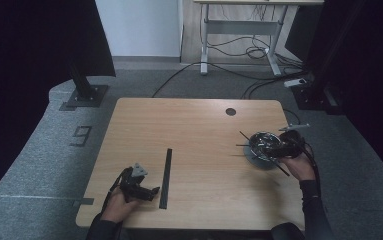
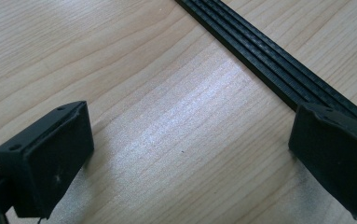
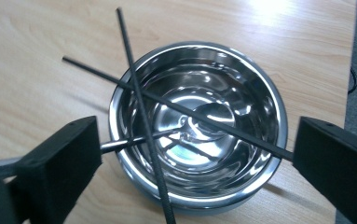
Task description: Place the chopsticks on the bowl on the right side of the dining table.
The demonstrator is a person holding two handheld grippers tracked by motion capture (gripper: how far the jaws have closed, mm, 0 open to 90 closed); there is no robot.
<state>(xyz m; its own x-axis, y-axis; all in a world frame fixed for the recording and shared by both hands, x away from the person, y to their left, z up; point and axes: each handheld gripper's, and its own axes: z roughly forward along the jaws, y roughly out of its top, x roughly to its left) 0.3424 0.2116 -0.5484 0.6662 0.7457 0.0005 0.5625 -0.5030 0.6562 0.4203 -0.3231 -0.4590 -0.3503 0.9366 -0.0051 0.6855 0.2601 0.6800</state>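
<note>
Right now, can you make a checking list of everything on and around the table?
Surface: wooden table, small round hole near far edge.
Job's things: steel bowl with a spoon inside and two thin black sticks crossed over it; flat black strip.
Clutter: nothing seen.
Grippers: left gripper open over bare wood beside the strip; right gripper open, jaws either side of the bowl.
Cables: loose on the floor beyond the table.
Surroundings: grey carpet, white desk frame.
</note>
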